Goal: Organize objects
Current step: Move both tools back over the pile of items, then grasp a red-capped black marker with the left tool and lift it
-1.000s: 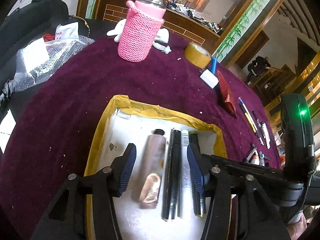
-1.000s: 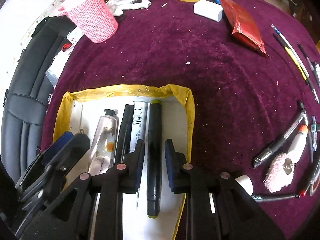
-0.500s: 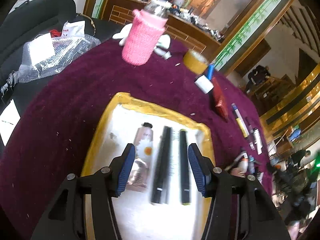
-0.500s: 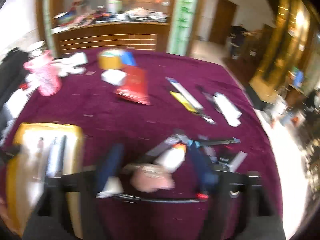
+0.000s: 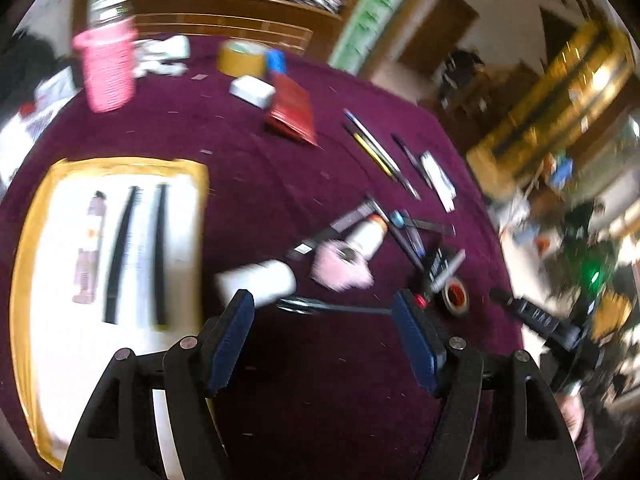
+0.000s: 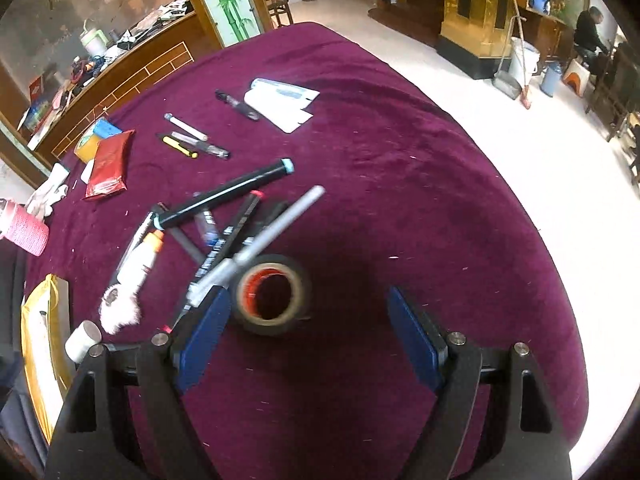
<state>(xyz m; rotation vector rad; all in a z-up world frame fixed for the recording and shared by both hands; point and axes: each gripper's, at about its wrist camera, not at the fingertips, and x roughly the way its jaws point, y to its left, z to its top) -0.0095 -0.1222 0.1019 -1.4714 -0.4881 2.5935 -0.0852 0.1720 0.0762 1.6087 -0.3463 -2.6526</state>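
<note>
A yellow-rimmed white tray (image 5: 32, 240) sits at the left of the purple tablecloth (image 6: 400, 160). In it 3 things lie side by side, lengthwise: a pale tube (image 5: 90, 246) at the left, then 2 black pens (image 5: 120, 252).

To the right of the tray lies a loose heap: a white cylinder (image 5: 258, 282), a pink fluffy puff (image 6: 118, 308), a white glue bottle with an orange tip (image 6: 142, 258), several crossed markers (image 6: 224, 200) and a silver pen (image 6: 272, 236). A black tape roll with a red core (image 6: 272, 294) lies flat at the heap's near right edge, touching the silver pen.

Farther off lie a red packet (image 6: 108, 166), a yellow tape roll (image 5: 242, 58) and more pens (image 6: 194, 146).
</note>
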